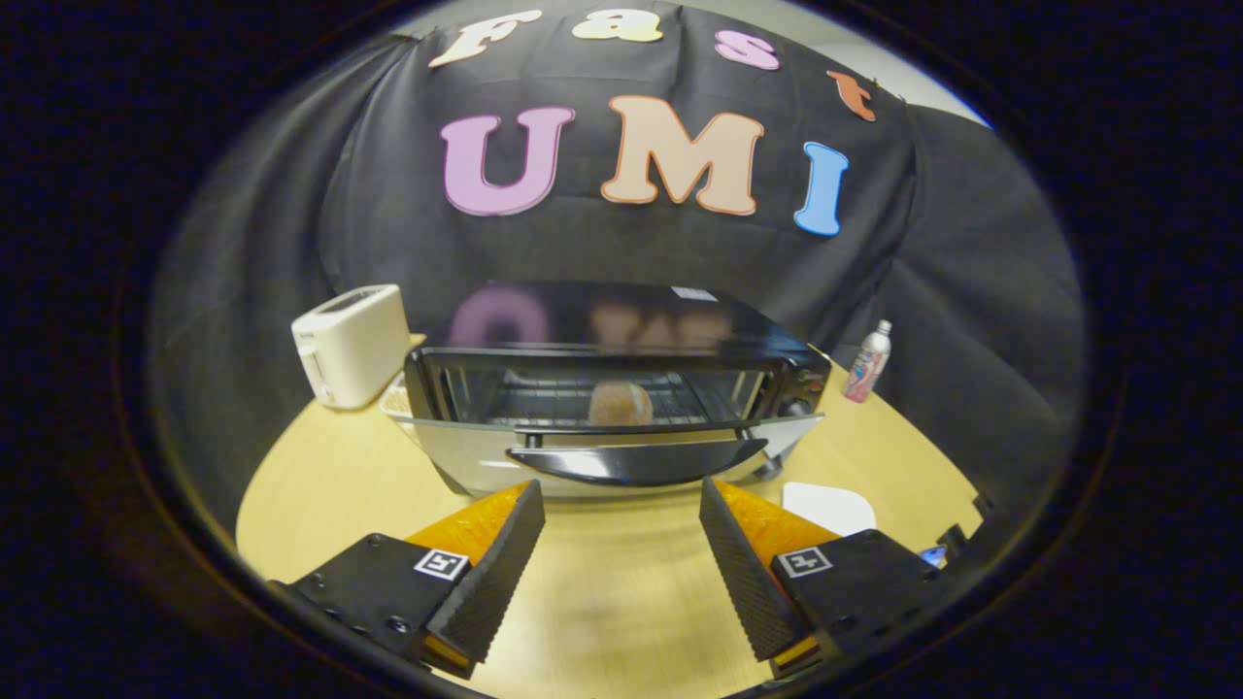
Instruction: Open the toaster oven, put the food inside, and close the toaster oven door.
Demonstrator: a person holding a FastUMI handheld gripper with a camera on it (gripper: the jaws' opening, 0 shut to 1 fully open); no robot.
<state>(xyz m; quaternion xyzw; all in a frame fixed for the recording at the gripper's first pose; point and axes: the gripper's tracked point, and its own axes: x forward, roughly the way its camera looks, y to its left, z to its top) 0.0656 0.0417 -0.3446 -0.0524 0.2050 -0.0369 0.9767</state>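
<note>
Closing the door looks like the step in hand: the toaster oven (621, 388) sits at the far middle of the table (621, 592), its glass door (602, 427) hanging partly open with the dark handle (636, 462) tipped toward the claw (621, 505). A round piece of food (621, 403) rests on the rack inside, seen through the glass, so the loading seems done. The claw's fingers are spread wide and hold nothing; they sit just near of the handle, one to each side below it. To finish well, I judge it best to come up under the handle with the fingers level and push it up and away in one steady arc, keeping contact near the handle's middle so the door does not twist. Too hard a shove could slide the whole oven toward the white toaster (352, 345) at its left. A small bottle (867, 361) stands far right, and a white pad (828, 507) lies near the right finger.
</note>
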